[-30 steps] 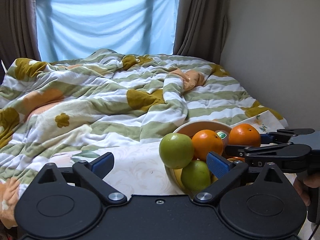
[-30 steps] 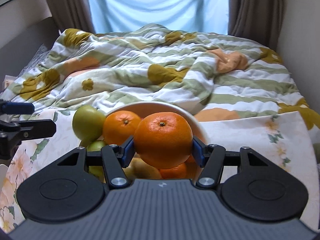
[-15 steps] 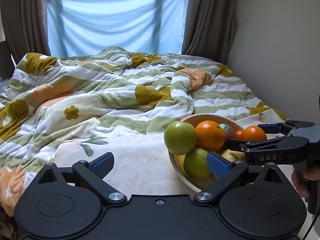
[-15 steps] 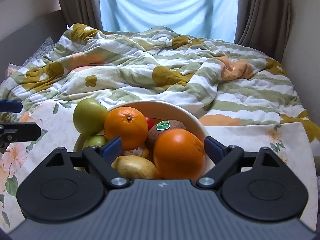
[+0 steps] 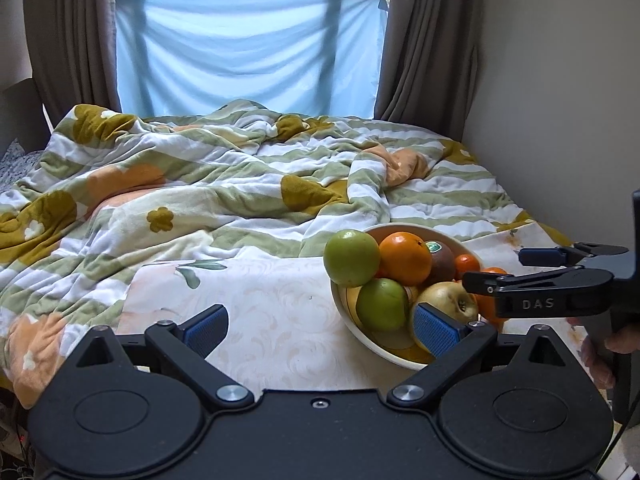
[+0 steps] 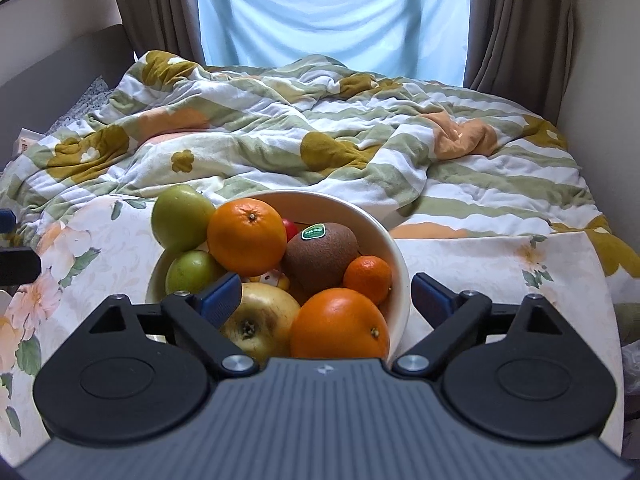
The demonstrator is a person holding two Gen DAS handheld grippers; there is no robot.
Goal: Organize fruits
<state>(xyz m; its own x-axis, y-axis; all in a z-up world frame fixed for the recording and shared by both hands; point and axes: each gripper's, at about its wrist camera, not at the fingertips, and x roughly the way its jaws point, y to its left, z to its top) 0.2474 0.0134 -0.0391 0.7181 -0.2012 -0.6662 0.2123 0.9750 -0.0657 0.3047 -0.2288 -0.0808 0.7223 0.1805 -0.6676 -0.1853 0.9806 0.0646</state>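
right gripper (image 6: 326,294) released the orange (image 6: 339,325) into the bowl (image 6: 394,248), apparently withdrawing.

Cream bowl (image 6: 394,256) heaped with oranges (image 6: 247,236), green apples (image 6: 182,216), kiwi (image 6: 320,252)

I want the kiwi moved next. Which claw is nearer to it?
The right claw: the kiwi sits just ahead between its open fingers. The left claw is open over the cloth, left of the bowl.

- Matte black plastic left gripper (image 5: 320,328): 2 blue ribbed pads, silver pivot screws.
- Grey ribbed-bodied right gripper (image 6: 326,294): black linkages, blue pads; white "DAS" lettering on its side.
- Bare-skinned hand (image 5: 600,354) behind it.
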